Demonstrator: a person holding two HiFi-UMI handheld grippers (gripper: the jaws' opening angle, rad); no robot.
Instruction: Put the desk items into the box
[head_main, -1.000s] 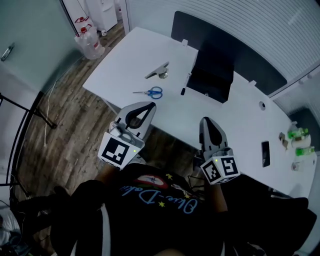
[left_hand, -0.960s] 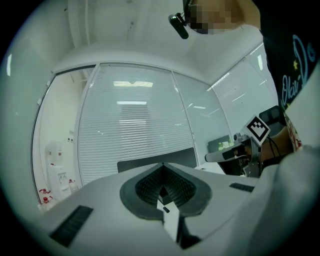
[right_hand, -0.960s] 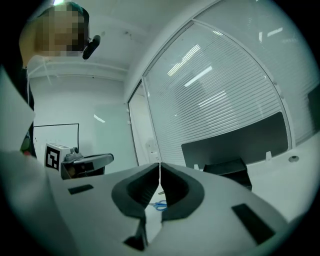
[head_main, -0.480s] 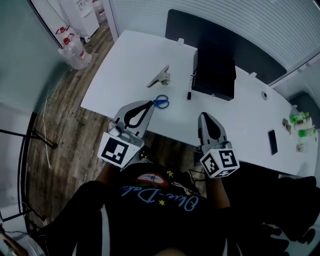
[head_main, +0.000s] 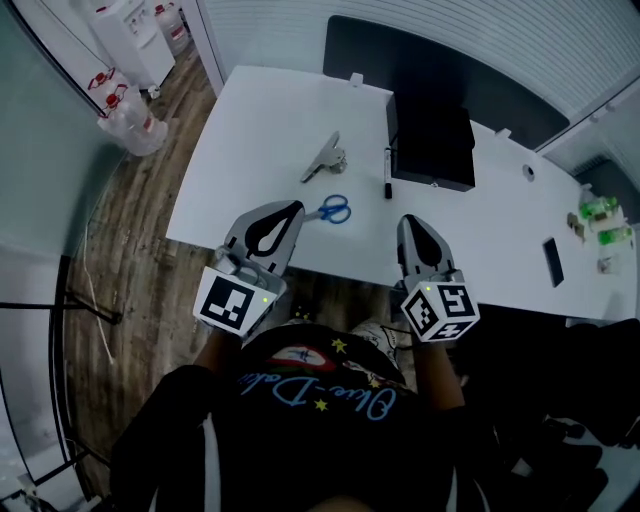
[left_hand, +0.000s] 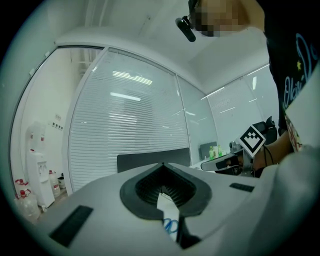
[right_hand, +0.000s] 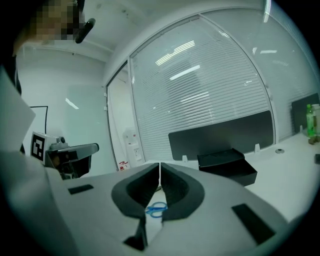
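A black open box (head_main: 430, 140) stands at the back of the white desk (head_main: 260, 120). In front of it lie a black pen (head_main: 388, 172), a silver stapler (head_main: 325, 160) and blue-handled scissors (head_main: 335, 208). My left gripper (head_main: 294, 208) is shut and empty at the desk's near edge, its tip just left of the scissors. My right gripper (head_main: 411, 222) is shut and empty too, over the near edge below the box. The scissors (left_hand: 171, 226) show under the left gripper (left_hand: 162, 165). Beneath the right gripper (right_hand: 159, 165) the scissors (right_hand: 157, 209) lie, with the box (right_hand: 227, 162) beyond.
A dark phone (head_main: 555, 262) and green bottles (head_main: 600, 210) sit at the desk's right end. A dark screen panel (head_main: 430, 70) runs along the desk's back edge. Water jugs (head_main: 130, 120) stand on the wooden floor to the left.
Both grippers have come forward to the desk's near edge. The left tip now lies beside the scissors. Both stay shut.
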